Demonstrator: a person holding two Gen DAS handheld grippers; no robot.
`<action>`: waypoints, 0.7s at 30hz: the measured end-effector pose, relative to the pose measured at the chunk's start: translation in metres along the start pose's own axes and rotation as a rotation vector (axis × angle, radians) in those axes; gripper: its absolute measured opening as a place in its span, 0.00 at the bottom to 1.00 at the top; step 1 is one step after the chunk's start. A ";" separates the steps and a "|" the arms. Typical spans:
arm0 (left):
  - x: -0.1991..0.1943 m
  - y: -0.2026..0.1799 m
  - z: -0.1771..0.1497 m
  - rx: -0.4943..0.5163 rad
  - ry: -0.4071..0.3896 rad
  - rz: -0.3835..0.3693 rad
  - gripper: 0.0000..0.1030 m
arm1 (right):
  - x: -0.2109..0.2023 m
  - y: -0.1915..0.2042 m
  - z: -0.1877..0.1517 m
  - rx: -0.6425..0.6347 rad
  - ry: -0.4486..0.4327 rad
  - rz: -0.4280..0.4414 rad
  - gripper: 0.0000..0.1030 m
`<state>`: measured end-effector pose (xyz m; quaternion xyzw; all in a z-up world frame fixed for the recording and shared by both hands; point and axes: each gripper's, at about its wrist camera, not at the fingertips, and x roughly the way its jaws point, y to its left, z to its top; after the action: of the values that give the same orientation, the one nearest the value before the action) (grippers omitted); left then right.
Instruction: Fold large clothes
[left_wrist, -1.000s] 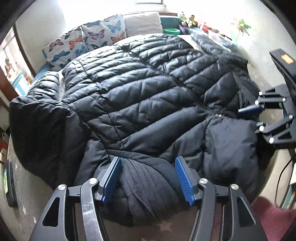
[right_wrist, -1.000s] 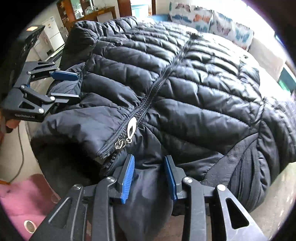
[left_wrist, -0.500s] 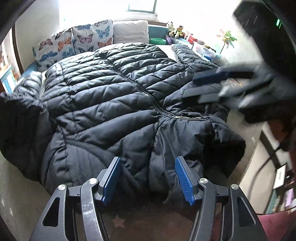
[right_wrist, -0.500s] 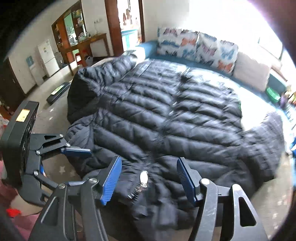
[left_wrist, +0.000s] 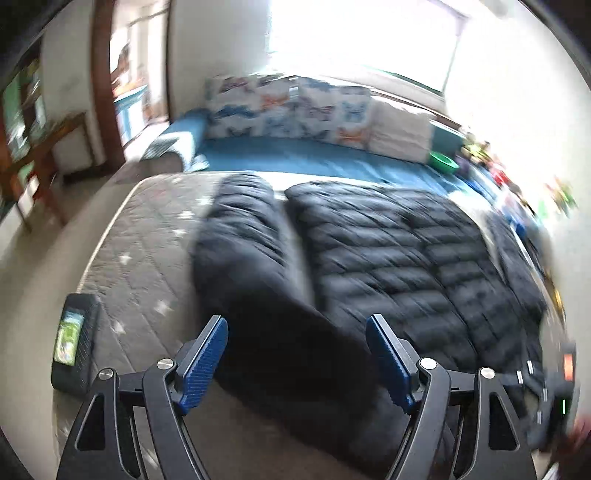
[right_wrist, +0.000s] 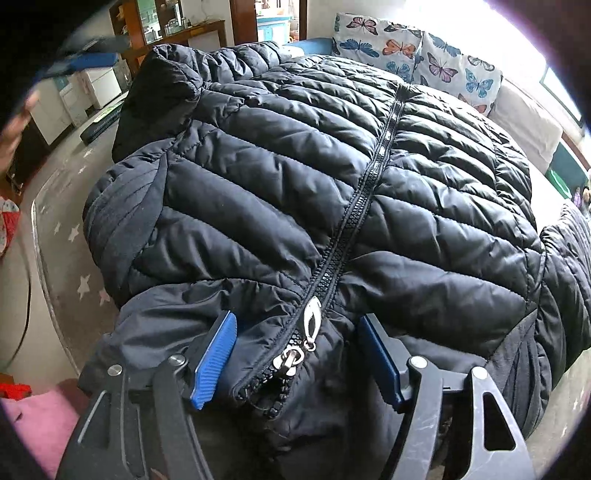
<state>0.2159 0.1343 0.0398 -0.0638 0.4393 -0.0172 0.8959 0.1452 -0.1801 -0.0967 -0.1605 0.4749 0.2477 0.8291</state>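
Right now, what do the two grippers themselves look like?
Both match: the left gripper and right gripper have black cut-out frames with silver pivot bolts. The fingers carry ribbed blue pads. Seen from the left wrist camera, the right gripper's body shows an orange label and a small green light.

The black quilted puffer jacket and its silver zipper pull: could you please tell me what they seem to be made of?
The black quilted puffer jacket looks like a thin synthetic shell, probably nylon or polyester, over soft padding: it has a slight sheen and puffs between stitched channels. Its silver zipper pull appears metal, given its bright reflective surface.
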 end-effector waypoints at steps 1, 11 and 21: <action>0.013 0.017 0.016 -0.045 0.018 0.010 0.80 | 0.000 0.001 0.000 -0.001 0.001 0.002 0.74; 0.140 0.130 0.085 -0.378 0.190 -0.143 0.80 | 0.001 0.000 0.000 0.003 0.012 0.017 0.81; 0.187 0.149 0.084 -0.401 0.192 -0.312 0.49 | 0.005 -0.002 0.002 0.014 0.016 0.019 0.88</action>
<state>0.3931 0.2746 -0.0750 -0.3048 0.5016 -0.0738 0.8063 0.1501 -0.1797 -0.1004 -0.1520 0.4848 0.2509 0.8240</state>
